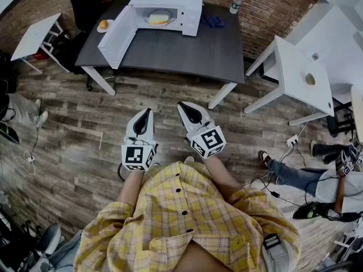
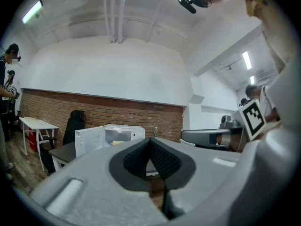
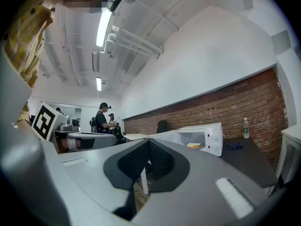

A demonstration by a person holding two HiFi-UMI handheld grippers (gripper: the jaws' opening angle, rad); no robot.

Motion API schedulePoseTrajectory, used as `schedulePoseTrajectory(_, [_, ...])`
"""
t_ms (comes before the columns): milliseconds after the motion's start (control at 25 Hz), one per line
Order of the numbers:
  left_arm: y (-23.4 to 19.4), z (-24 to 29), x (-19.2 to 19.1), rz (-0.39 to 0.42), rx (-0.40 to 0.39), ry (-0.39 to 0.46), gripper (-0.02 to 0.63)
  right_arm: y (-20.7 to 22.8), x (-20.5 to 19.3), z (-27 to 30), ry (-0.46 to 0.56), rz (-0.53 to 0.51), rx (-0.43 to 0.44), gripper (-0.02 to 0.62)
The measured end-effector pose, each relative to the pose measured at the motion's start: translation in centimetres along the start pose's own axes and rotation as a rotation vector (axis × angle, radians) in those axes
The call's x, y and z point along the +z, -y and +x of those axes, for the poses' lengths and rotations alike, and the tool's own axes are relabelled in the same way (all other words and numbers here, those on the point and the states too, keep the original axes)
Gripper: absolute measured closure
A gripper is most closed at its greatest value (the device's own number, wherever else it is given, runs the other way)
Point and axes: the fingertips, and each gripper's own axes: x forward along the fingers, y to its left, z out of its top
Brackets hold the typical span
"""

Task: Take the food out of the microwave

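A white microwave (image 1: 164, 7) stands at the back of a dark table (image 1: 187, 50), its door (image 1: 118, 37) swung wide open to the left. Inside lies yellowish food (image 1: 159, 18) on a plate; the right gripper view shows this food (image 3: 193, 145) as a flat sandwich-like piece in the microwave (image 3: 202, 138). My left gripper (image 1: 148, 112) and right gripper (image 1: 181, 104) hover side by side over the wooden floor, well short of the table, both shut and empty. They point level toward the microwave (image 2: 110, 138). In the gripper views, the left gripper (image 2: 150, 141) and right gripper (image 3: 149, 143) each have their pads meeting.
A small plate with an orange bun (image 1: 103, 25) sits on the table left of the door. A blue cloth (image 1: 212, 21) and a water bottle (image 1: 236, 3) lie right of the microwave. White side tables (image 1: 35, 34) (image 1: 303, 75) flank the dark table. A person's legs (image 1: 295, 174) and cables are at the right.
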Motion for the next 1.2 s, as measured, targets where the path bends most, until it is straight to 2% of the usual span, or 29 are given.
schedulePoseTrajectory(240, [-0.1, 0.7, 0.0, 0.004, 0.012, 0.001, 0.606, 1.4, 0.3, -0.1, 0.009, -0.003, -0.039, 0.592])
schedulePoseTrajectory(640, [0.5, 1.2, -0.2, -0.002, 0.037, -0.005, 0.606, 2.2, 0.5, -0.9, 0.022, 0.001, -0.019, 0.594])
schedulePoseTrajectory(880, [1.7, 1.5, -0.2, -0.010, 0.061, -0.005, 0.606, 2.9, 0.6, -1.9, 0.007, -0.027, -0.014, 0.592])
schedulePoseTrajectory(1200, [4.6, 2.4, -0.9, 0.007, 0.089, -0.017, 0.606, 5.5, 0.9, -4.3, 0.029, 0.002, -0.011, 0.592])
